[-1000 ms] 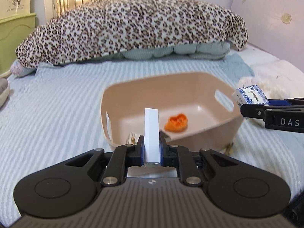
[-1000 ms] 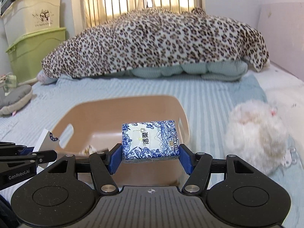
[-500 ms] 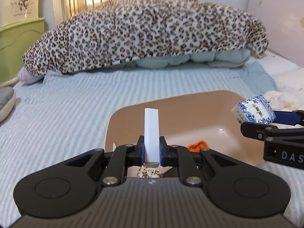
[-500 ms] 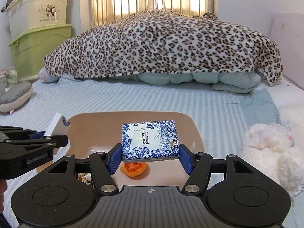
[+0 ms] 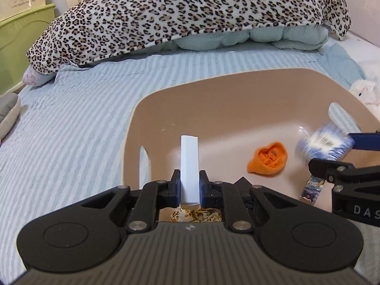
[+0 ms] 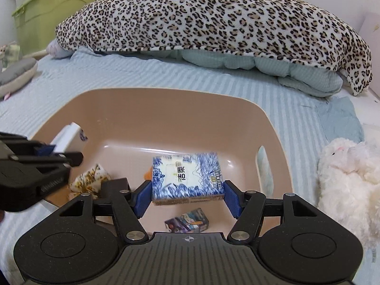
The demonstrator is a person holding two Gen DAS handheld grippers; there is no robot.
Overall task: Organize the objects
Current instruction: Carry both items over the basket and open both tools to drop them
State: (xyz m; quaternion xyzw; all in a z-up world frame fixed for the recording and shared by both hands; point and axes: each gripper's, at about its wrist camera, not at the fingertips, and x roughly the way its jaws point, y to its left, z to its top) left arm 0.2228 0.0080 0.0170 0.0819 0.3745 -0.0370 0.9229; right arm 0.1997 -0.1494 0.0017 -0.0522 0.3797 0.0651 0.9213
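Your right gripper (image 6: 187, 200) fingers stand apart, the tissue pack (image 6: 187, 178) dropping into the basin (image 6: 152, 99); your left gripper (image 5: 189, 190) clamps the white box (image 5: 189, 163), left to place.

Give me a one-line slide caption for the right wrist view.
Right gripper, jaws parted beside a blurred blue-and-white tissue pack, above the tan basket.

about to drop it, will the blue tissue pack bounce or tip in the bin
Probably not. The tissue pack looks soft and light, so it should land flat without bouncing. It may tilt onto the small box lying under it in the bin.
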